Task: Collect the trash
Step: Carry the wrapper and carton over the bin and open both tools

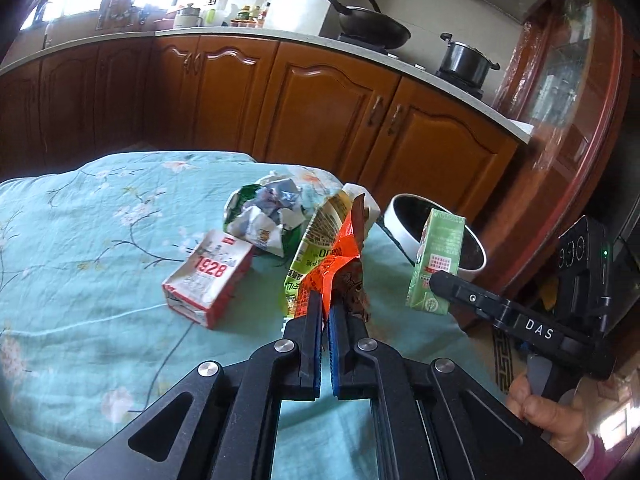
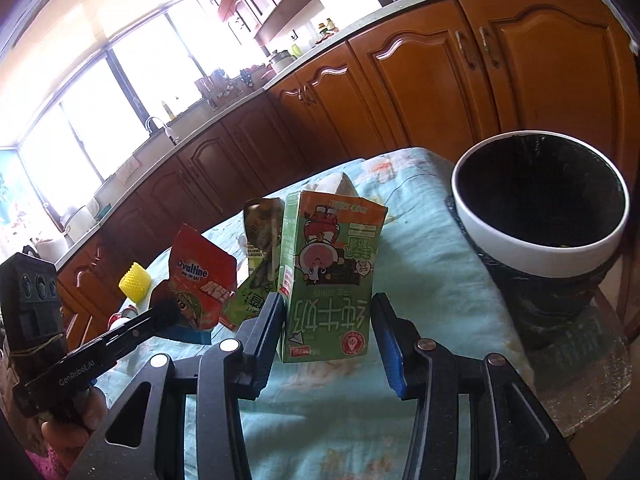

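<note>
My table, under a teal flowered cloth, carries all the trash, and a white-rimmed bin with a black liner stands at its right edge. A green milk carton stands upright near the bin, and my right tongs sit spread wide on either side of it, the left pad just at its side, the right pad apart. Behind it lies a yellow-green carton, a crumpled green and white bag and a red and white box. My left tongs are pinched narrow on an orange Ovaltine wrapper, holding it up above the cloth
</note>
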